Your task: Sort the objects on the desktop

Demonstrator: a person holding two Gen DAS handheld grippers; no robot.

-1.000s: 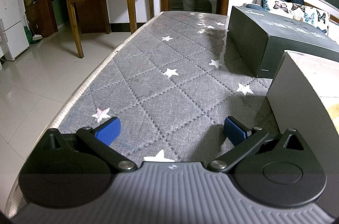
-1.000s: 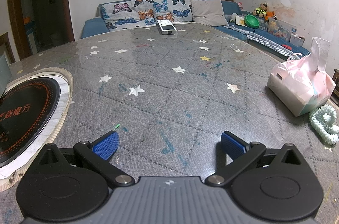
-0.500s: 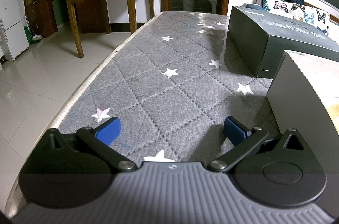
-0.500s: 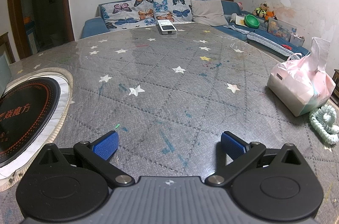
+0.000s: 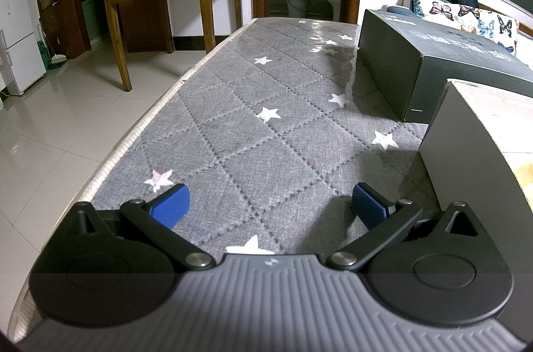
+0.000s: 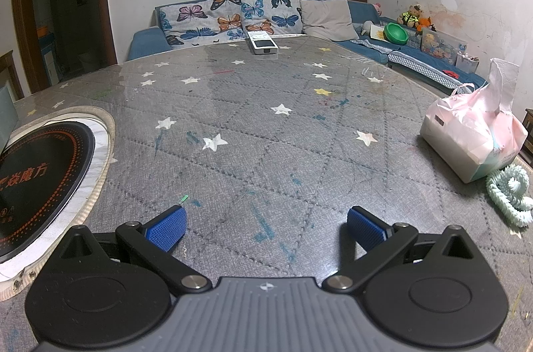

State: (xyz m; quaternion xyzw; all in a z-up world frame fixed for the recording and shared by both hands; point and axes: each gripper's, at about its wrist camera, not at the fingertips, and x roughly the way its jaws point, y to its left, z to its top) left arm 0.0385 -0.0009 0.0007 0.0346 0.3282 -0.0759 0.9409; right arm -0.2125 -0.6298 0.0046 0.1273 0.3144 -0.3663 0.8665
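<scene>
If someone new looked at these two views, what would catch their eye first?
Probably the grey star-patterned table cover filling both views. Next, the pink tissue pack at the right edge in the right wrist view, and the dark box at the right of the left wrist view. Both the left gripper and right gripper are open and empty.

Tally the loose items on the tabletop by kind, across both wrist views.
Boxes: 2 (dark box, grey box)
Tissue packs: 1 (pink pack)
Coiled cords: 1 (mint coil)
Remotes: 1 (white remote)
Total: 5

A home: sofa point(image 6: 333, 19), fridge point(image 5: 16, 35), toys point(image 6: 413, 14).
</scene>
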